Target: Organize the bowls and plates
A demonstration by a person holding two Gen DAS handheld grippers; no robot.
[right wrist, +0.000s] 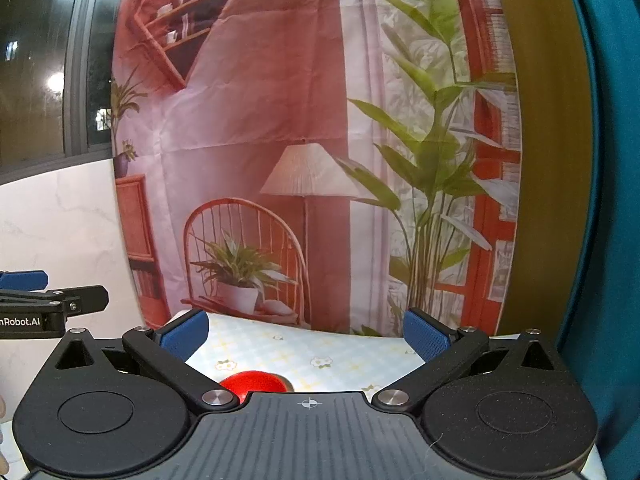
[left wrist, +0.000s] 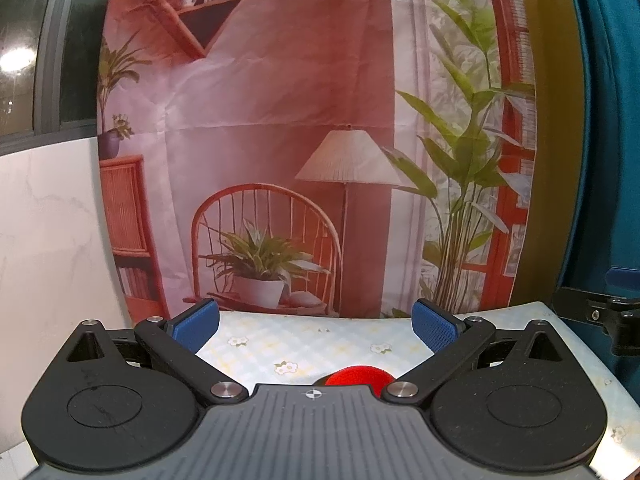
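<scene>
A red dish (left wrist: 358,376) lies on the floral tablecloth (left wrist: 304,344), mostly hidden behind the left gripper's body; whether it is a plate or a bowl I cannot tell. My left gripper (left wrist: 315,325) is open above the cloth, blue pads wide apart, nothing between them. In the right wrist view the same red dish (right wrist: 253,383) peeks out low and left of centre. My right gripper (right wrist: 305,334) is also open and holds nothing. The left gripper (right wrist: 48,300) shows at the left edge of the right wrist view.
A printed backdrop (left wrist: 304,128) of a room with a chair, lamp and plants hangs right behind the table's far edge. A white marble-look wall (left wrist: 48,240) is at left, a dark window (left wrist: 36,40) above it, a teal curtain (left wrist: 608,120) at right.
</scene>
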